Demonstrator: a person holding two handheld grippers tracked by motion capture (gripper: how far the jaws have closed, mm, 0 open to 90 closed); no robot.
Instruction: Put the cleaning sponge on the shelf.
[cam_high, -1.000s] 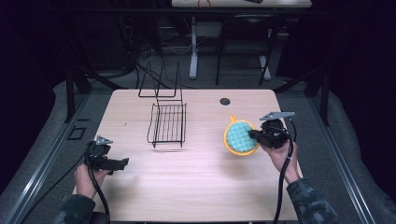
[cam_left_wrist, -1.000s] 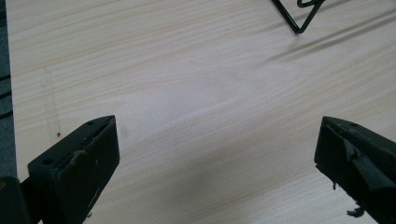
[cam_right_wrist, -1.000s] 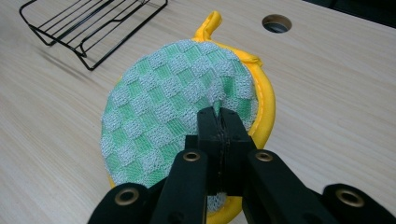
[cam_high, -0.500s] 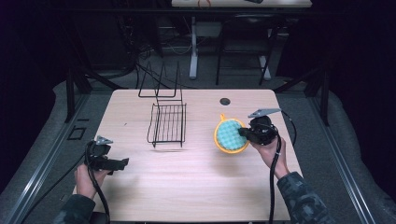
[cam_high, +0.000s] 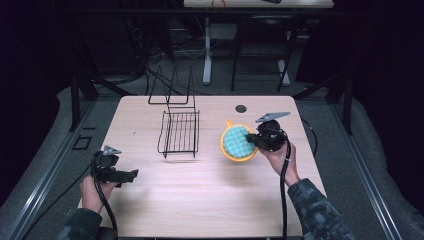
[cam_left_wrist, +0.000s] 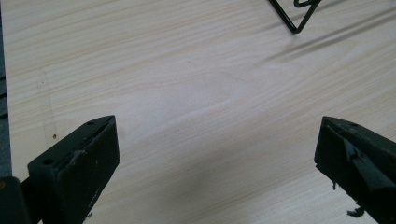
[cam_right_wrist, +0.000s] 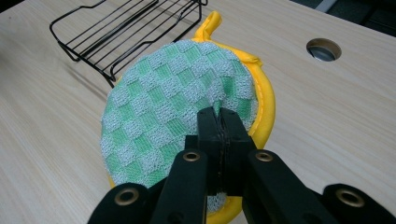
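On the right half of the worktop (cam_high: 210, 200), the right gripper (cam_right_wrist: 218, 122) has its jaws clenched on the edge of a round pot holder (cam_right_wrist: 177, 112), green-checked on its face with a yellow border and a small loop at the far side. The high view places the pot holder (cam_high: 238, 143) just right of the black wire rack (cam_high: 180, 132), tilted up toward the camera rather than lying flat; whether its lower edge touches the wood I cannot tell. The left gripper (cam_left_wrist: 217, 158) rests near the worktop's front left corner, jaws released and spread wide over bare wood, with a corner of the rack's wire at the top of its view.

The step in hand looks like carrying the pot holder toward the rack. To do it well, keep the pinch firm, since the cloth is soft and gripped only by a fold near its rim. Lift enough that the hanging side clears the rack's wires, and approach squarely so the loop does not snag.
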